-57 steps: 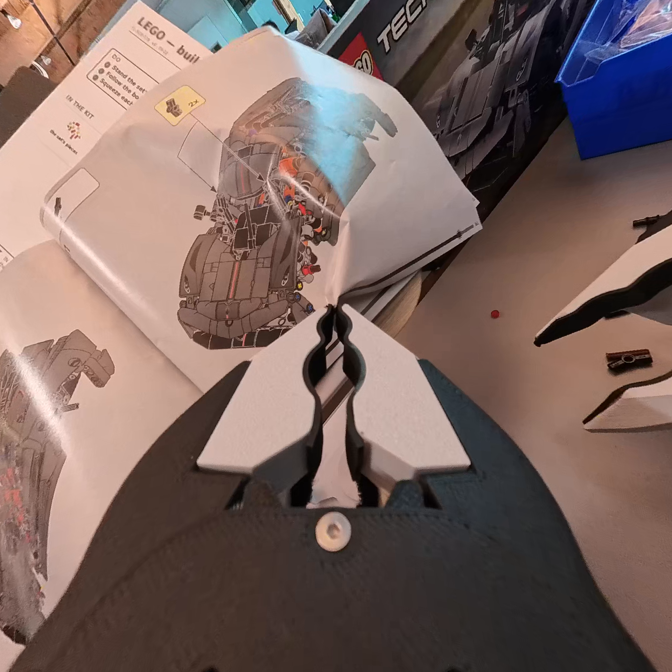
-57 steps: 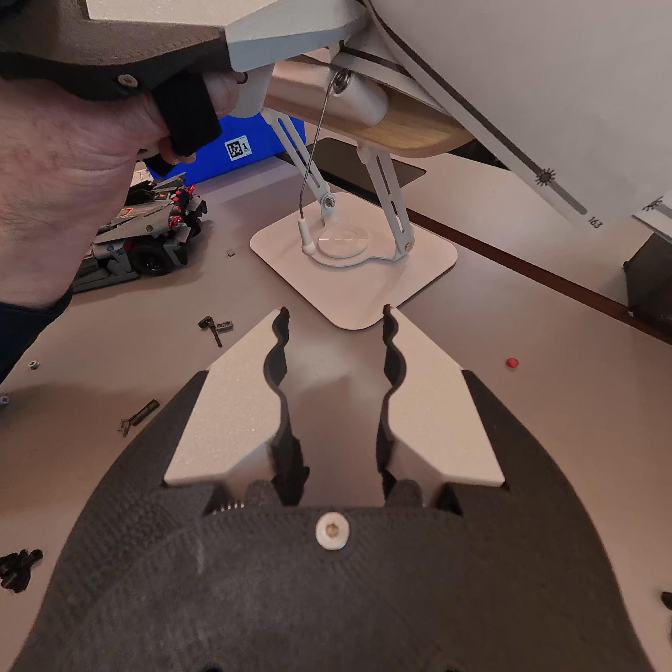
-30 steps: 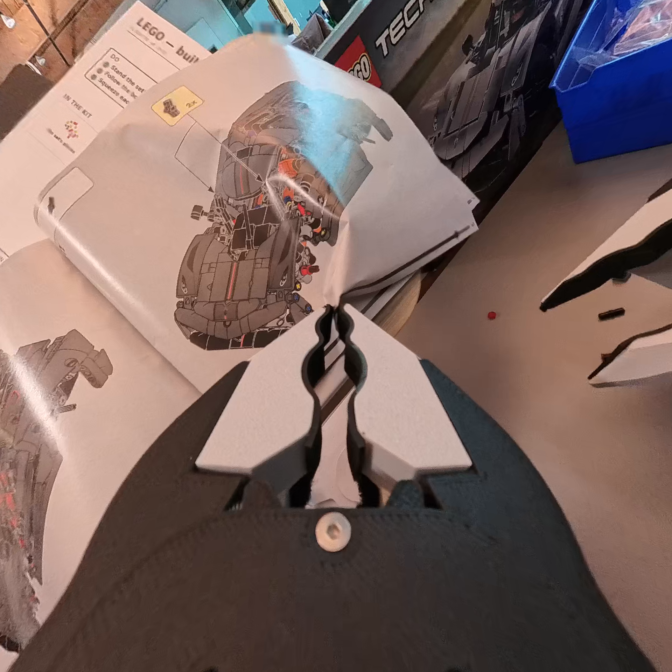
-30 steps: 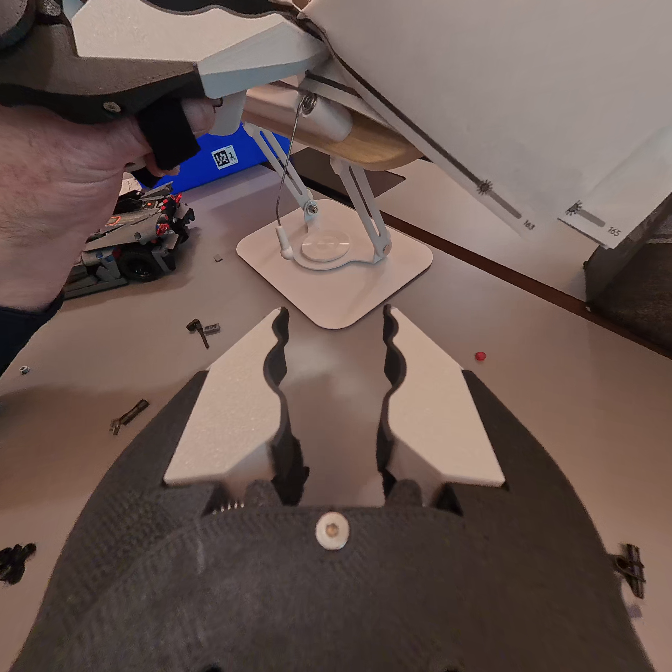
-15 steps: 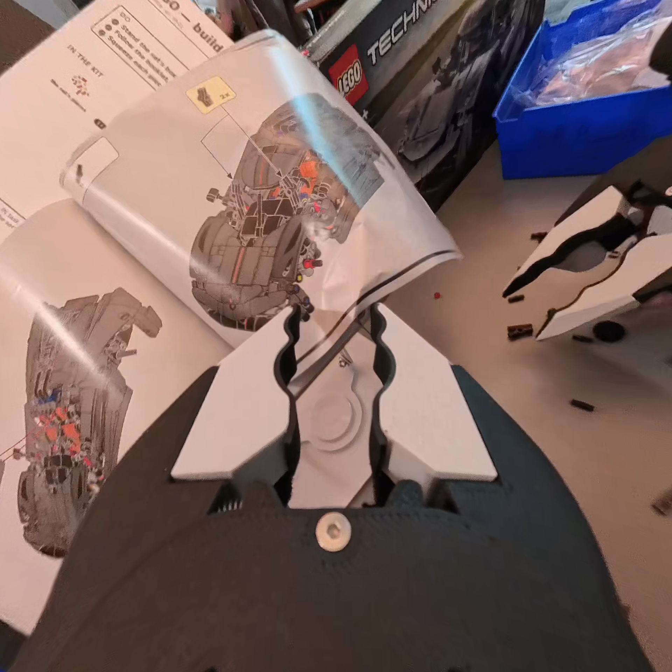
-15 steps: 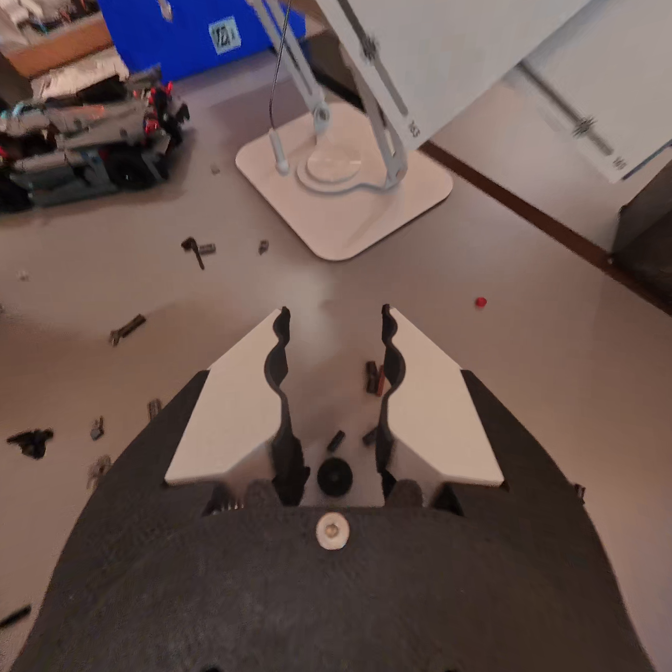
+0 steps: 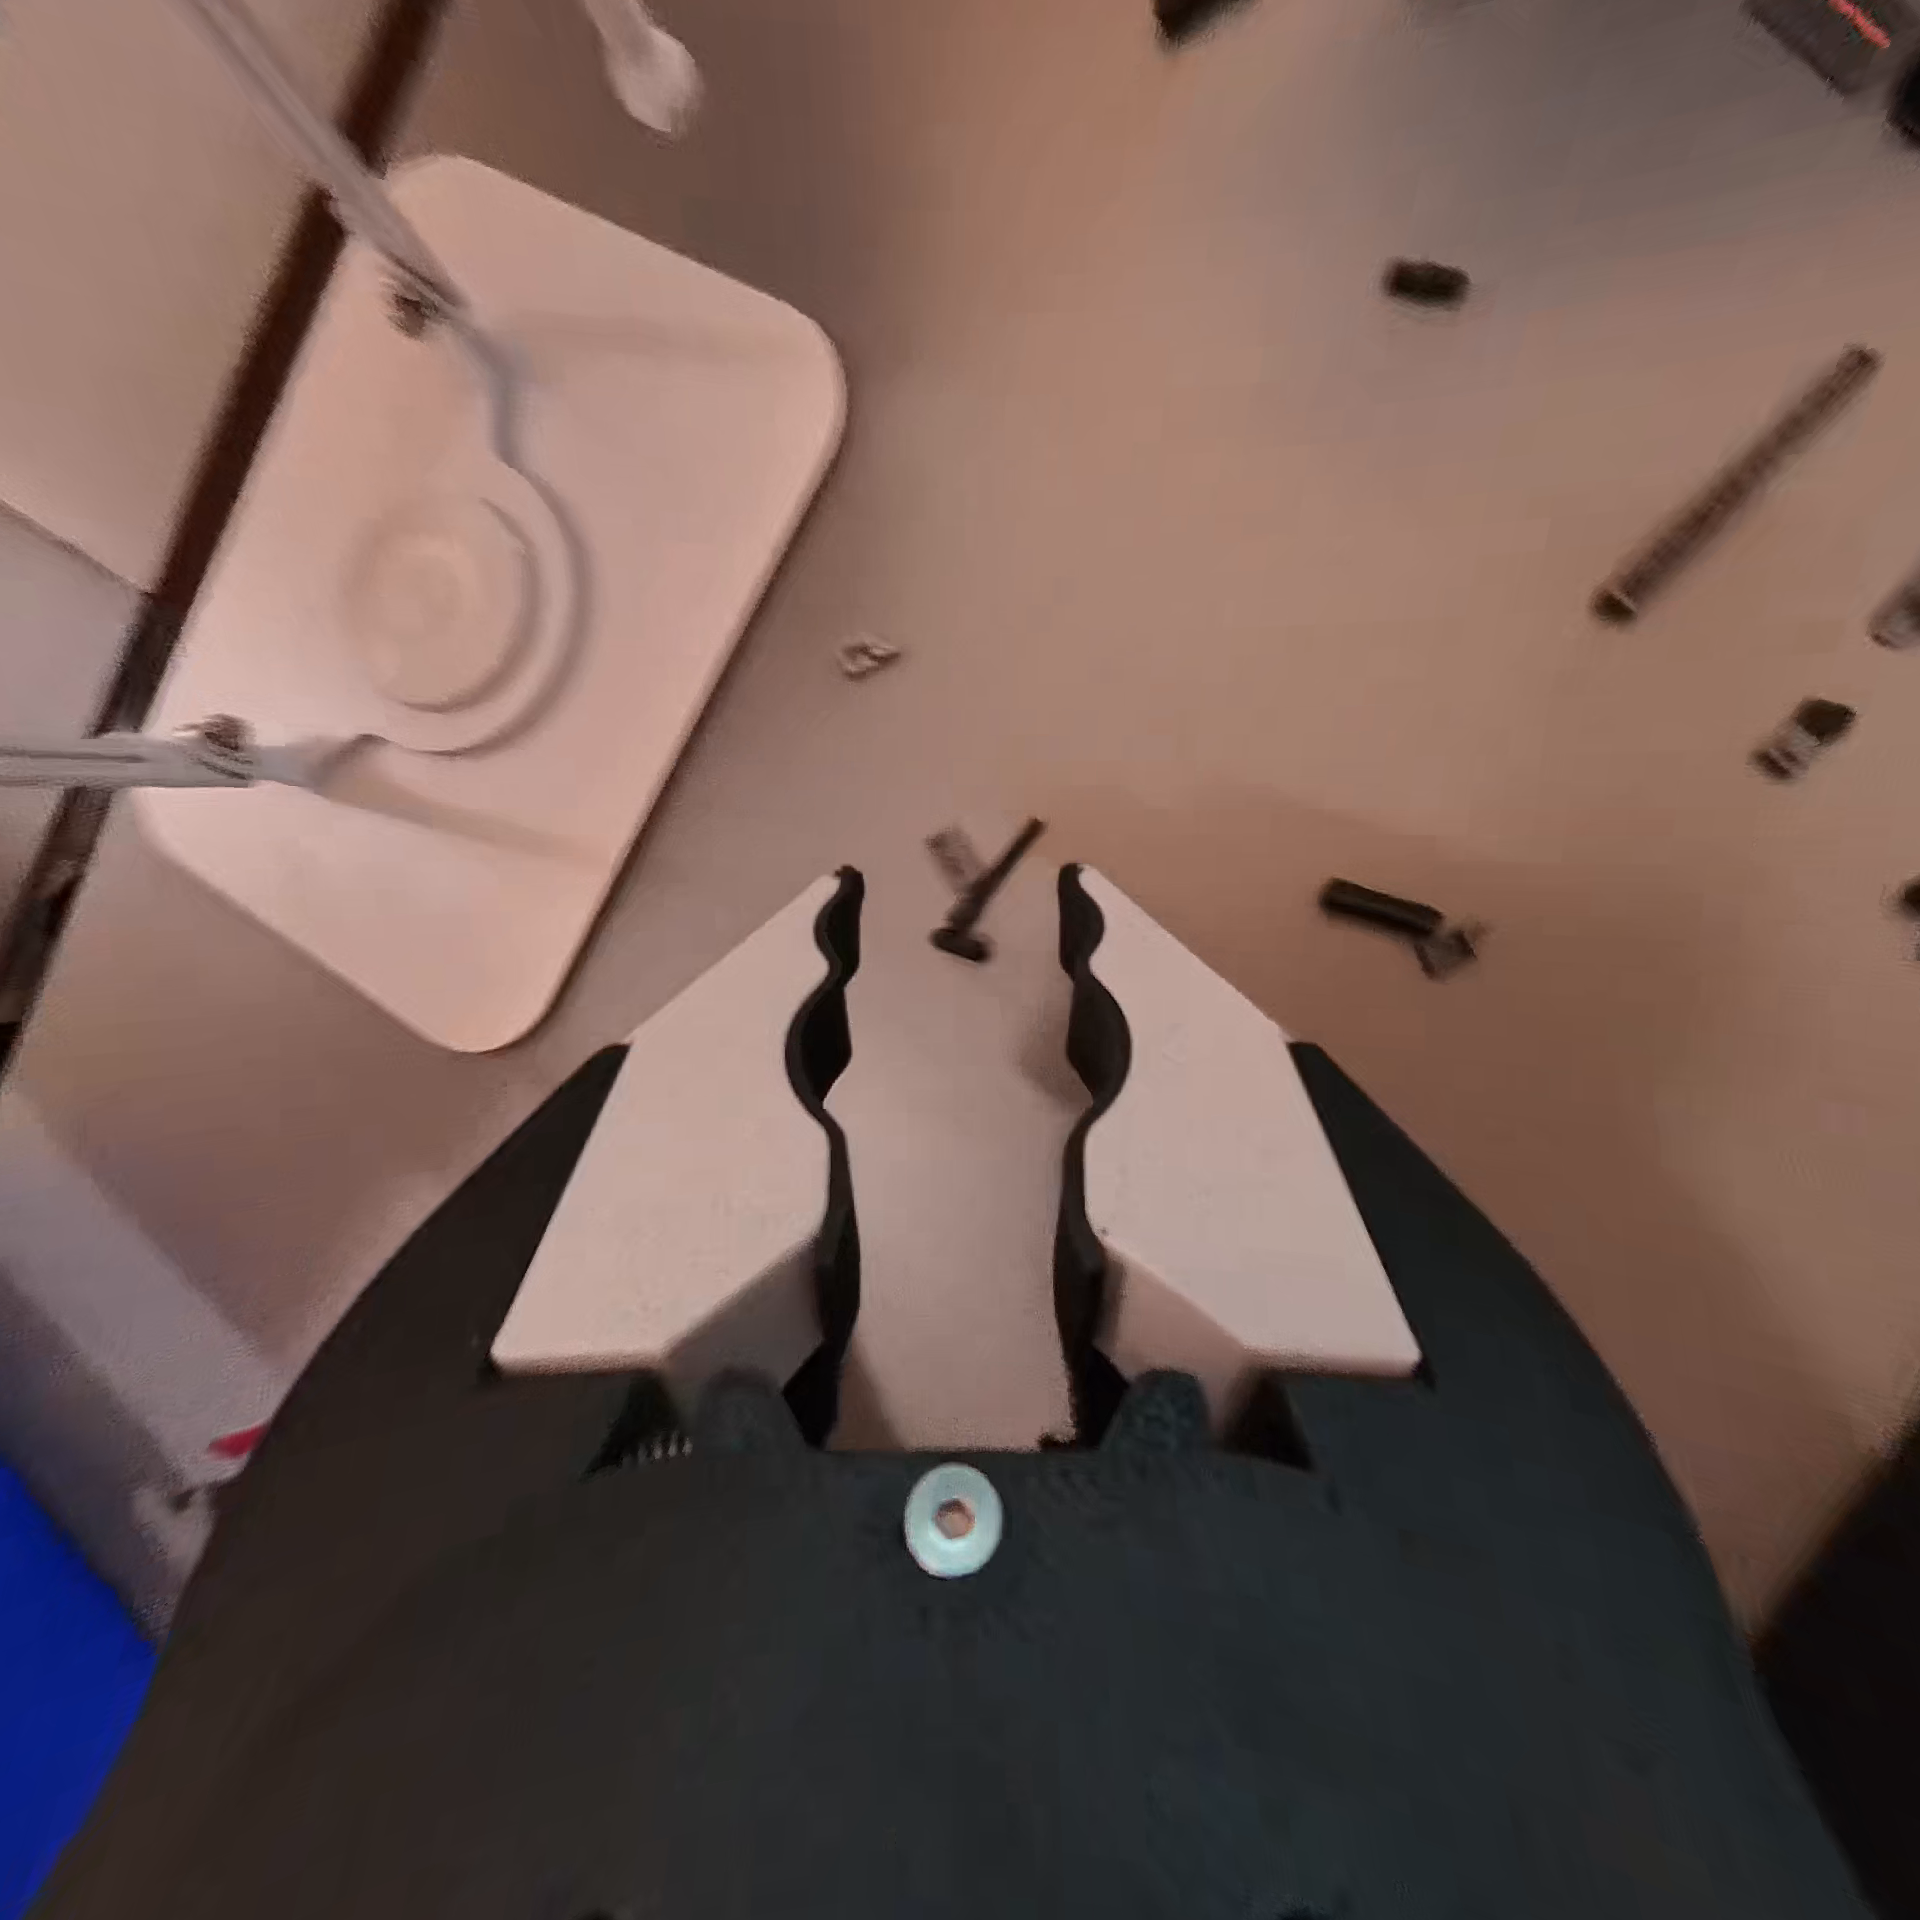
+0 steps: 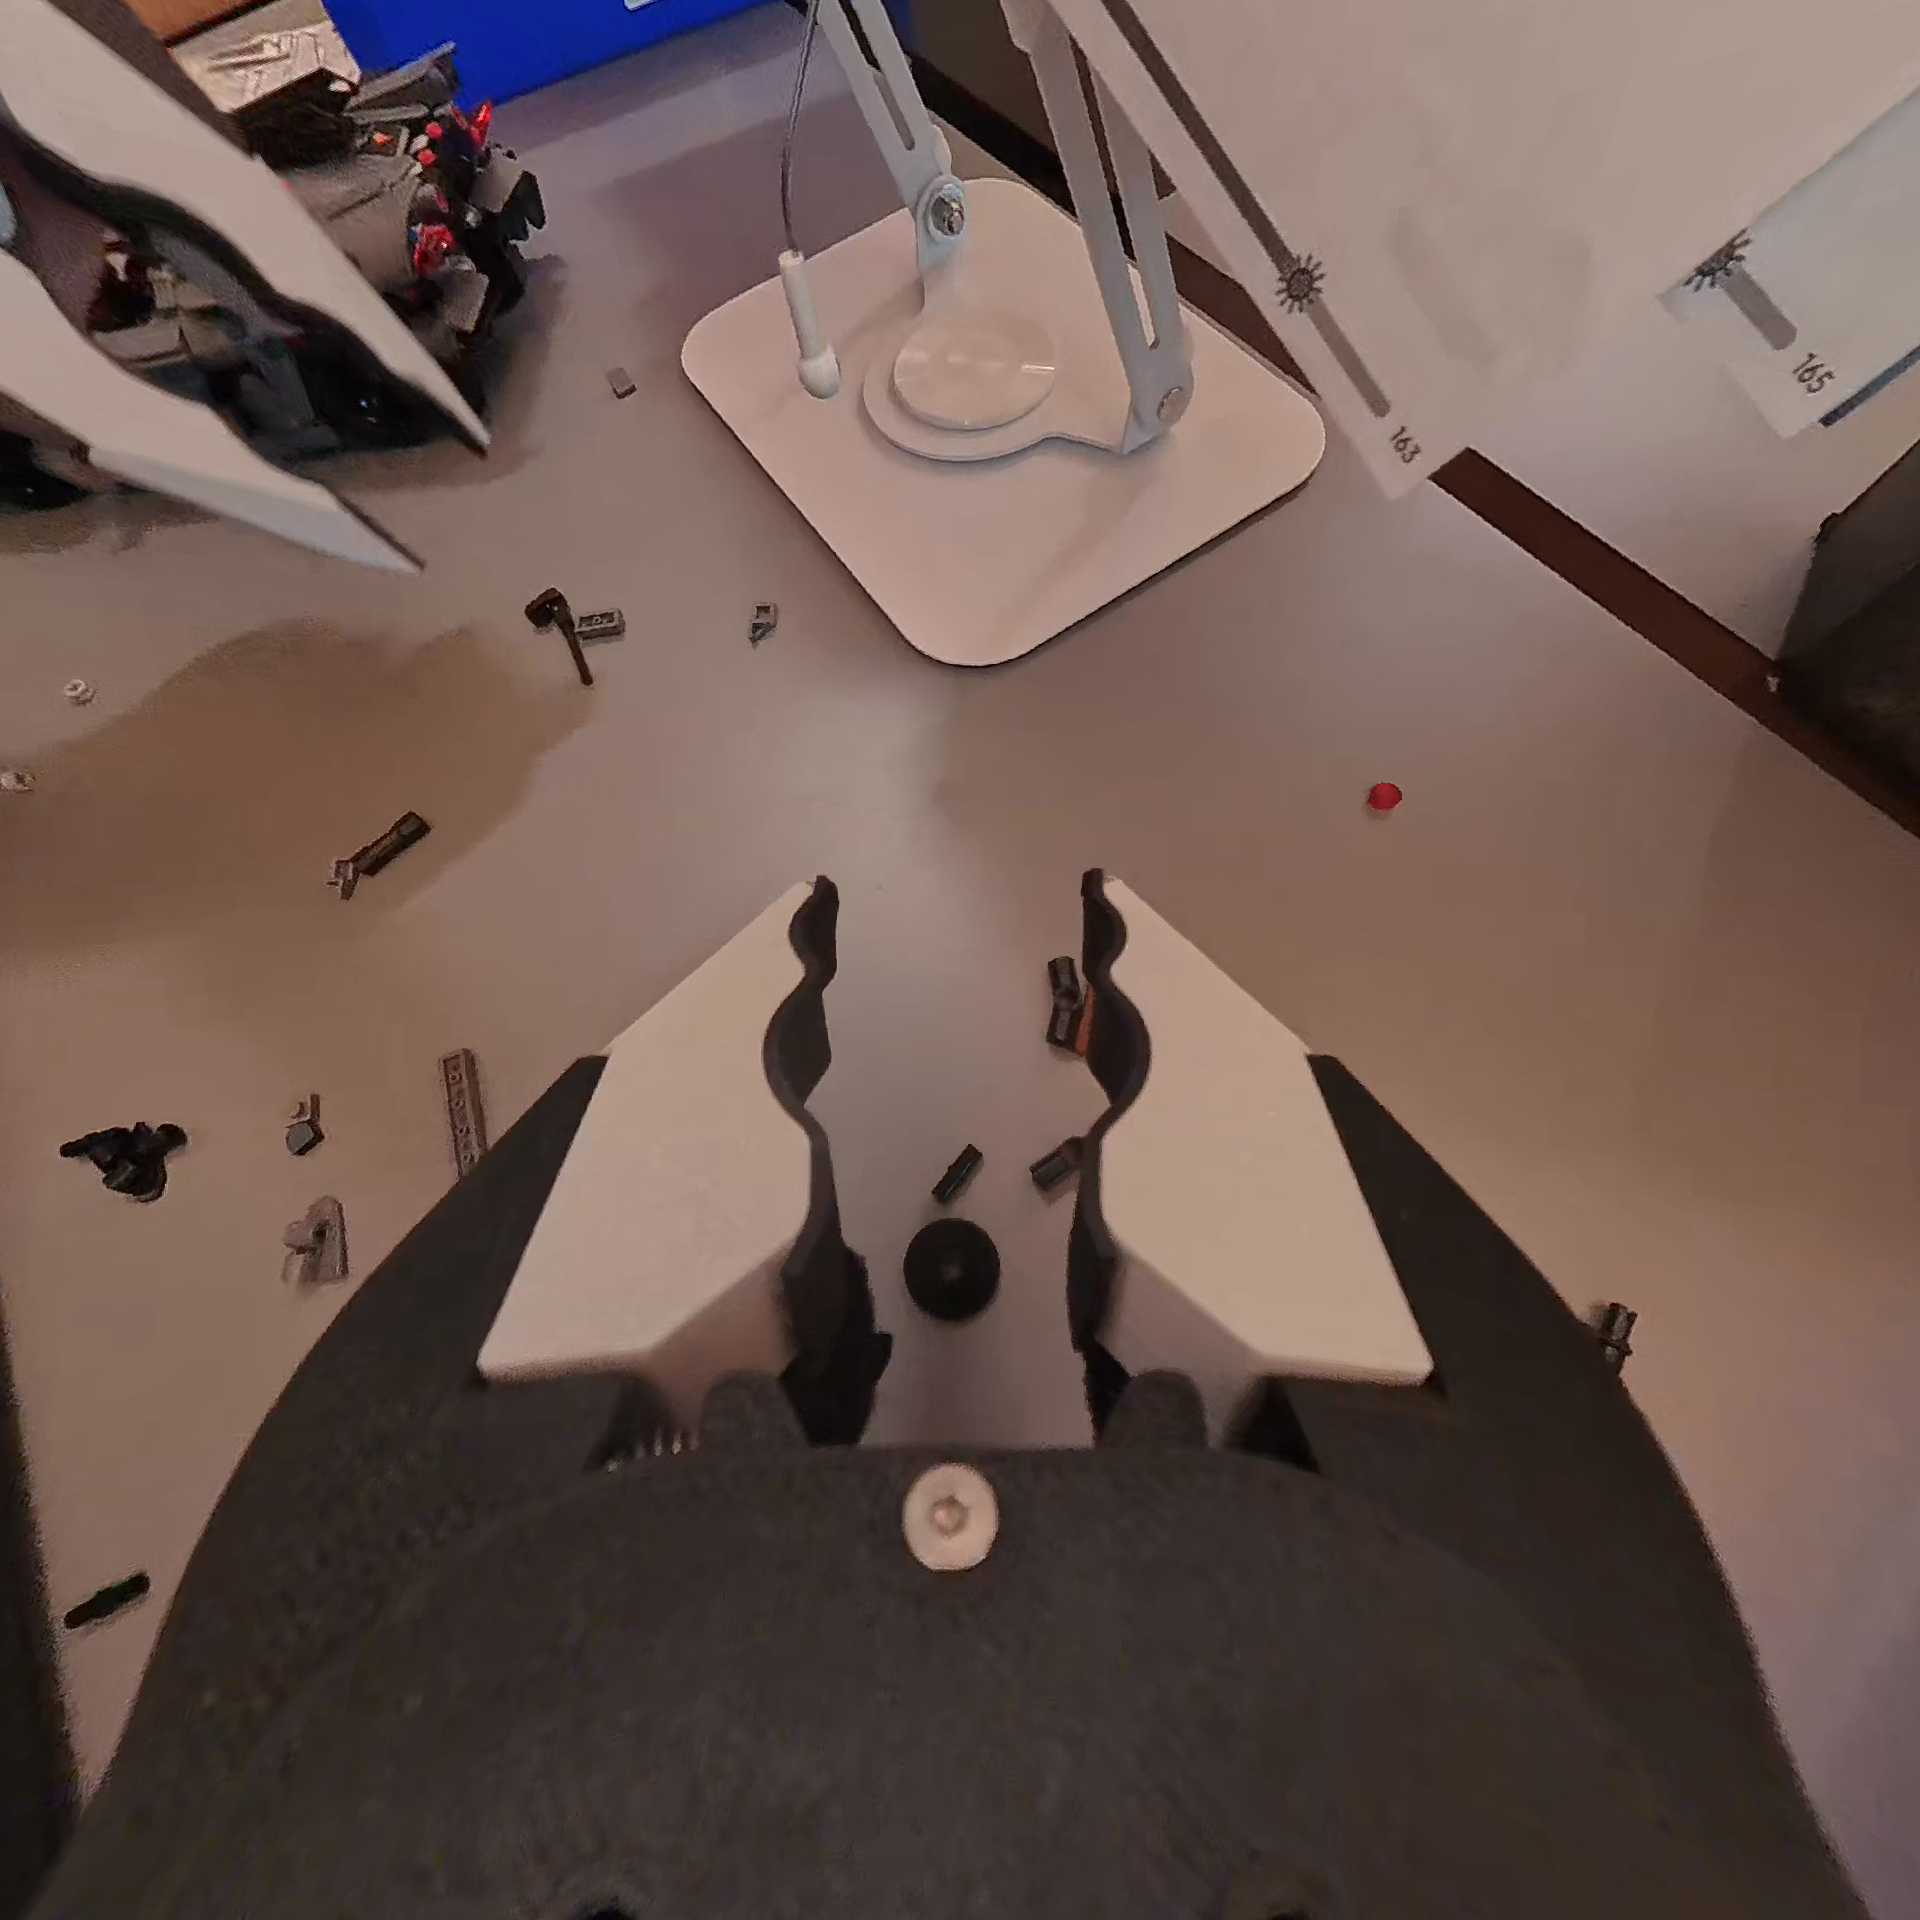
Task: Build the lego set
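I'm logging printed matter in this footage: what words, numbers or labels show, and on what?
Large white instruction-booklet page: a small printed number at its lower corner; I do not quote writing.
Second white page corner to its right: another small printed number, likewise not quoted.
Left wrist view: blurred, nothing readable.

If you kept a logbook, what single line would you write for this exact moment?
left hand-held gripper: open, empty, over black pin | right hand-held gripper: open, empty, above black wheel | car model: on table, untouched

Warm light, motion-blurred left view
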A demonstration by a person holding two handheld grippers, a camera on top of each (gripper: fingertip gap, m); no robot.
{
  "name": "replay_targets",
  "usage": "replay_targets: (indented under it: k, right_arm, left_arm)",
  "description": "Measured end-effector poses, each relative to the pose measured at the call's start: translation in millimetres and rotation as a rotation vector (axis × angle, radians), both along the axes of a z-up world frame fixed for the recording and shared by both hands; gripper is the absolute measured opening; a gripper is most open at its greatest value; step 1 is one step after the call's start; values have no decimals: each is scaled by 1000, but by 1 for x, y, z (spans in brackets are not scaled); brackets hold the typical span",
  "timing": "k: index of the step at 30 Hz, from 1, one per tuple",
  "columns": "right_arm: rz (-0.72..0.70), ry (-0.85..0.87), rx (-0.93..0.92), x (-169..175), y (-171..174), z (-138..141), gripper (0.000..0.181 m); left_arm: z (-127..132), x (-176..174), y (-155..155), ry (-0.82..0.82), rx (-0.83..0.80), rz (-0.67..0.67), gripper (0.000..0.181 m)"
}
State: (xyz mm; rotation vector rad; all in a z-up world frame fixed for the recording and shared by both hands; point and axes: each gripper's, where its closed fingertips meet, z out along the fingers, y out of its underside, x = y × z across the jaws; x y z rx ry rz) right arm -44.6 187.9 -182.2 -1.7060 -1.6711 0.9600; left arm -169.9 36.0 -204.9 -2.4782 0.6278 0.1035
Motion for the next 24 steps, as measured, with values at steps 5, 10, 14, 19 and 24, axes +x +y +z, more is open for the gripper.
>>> replay_targets:
  k: [5,10,14,19,24]
  right_arm:
    - [45,2,-17,7,-6,4,39]
    - [148,7,-52,15,-23,8,31]
    - [146,-6,-57,14,-22,3,31]
    - [142,-28,-57,13,-22,-3,33]
    - [139,-37,-46,13,-22,-4,33]
  left_arm:
    - [-25,42,-18,-57,-98,-171,36]
    - [-24,110,-36,-216,-142,-419,39]
    - [-31,146,-58,-203,-210,-583,41]
    - [-28,112,-47,-117,-175,-458,43]
    - [-36,79,-45,-64,-189,-356,43]
